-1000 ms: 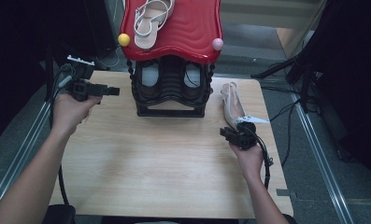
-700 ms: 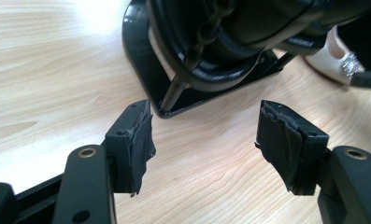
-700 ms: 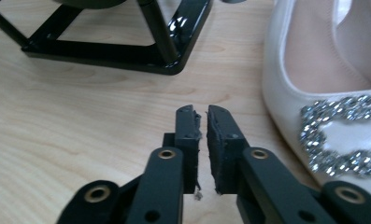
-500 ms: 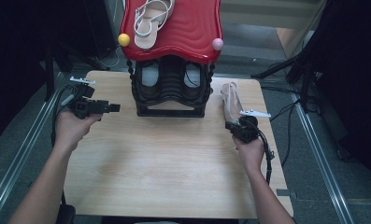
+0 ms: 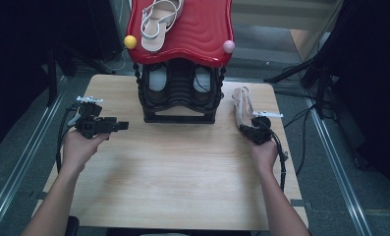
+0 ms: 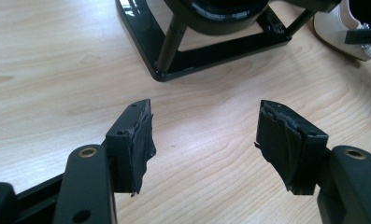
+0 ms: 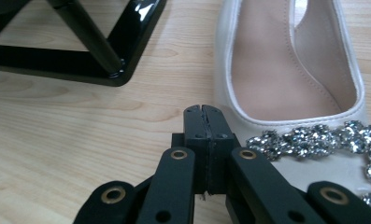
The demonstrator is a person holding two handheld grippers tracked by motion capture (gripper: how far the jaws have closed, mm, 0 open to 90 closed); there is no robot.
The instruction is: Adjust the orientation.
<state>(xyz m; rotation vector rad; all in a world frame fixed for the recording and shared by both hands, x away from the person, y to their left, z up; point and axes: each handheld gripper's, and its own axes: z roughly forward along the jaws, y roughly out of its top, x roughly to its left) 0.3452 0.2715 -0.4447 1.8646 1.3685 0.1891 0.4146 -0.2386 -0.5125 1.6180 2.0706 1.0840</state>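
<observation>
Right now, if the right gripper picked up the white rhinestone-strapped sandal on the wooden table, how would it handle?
The white rhinestone-strapped sandal is probably light: open and thin-walled. Its sole looks stiff, but the rhinestone strap would likely flex. The smooth rim could slip between the right gripper jaws, now shut.

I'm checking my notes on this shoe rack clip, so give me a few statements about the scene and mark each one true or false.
1. The right gripper is shut with nothing between its jaws. True.
2. The left gripper grips the black shoe rack. False: it is open over bare table.
3. A sandal lies on the rack's red top. True.
4. The white jewelled shoe sits inside the rack. False: it lies on the table beside it.
</observation>
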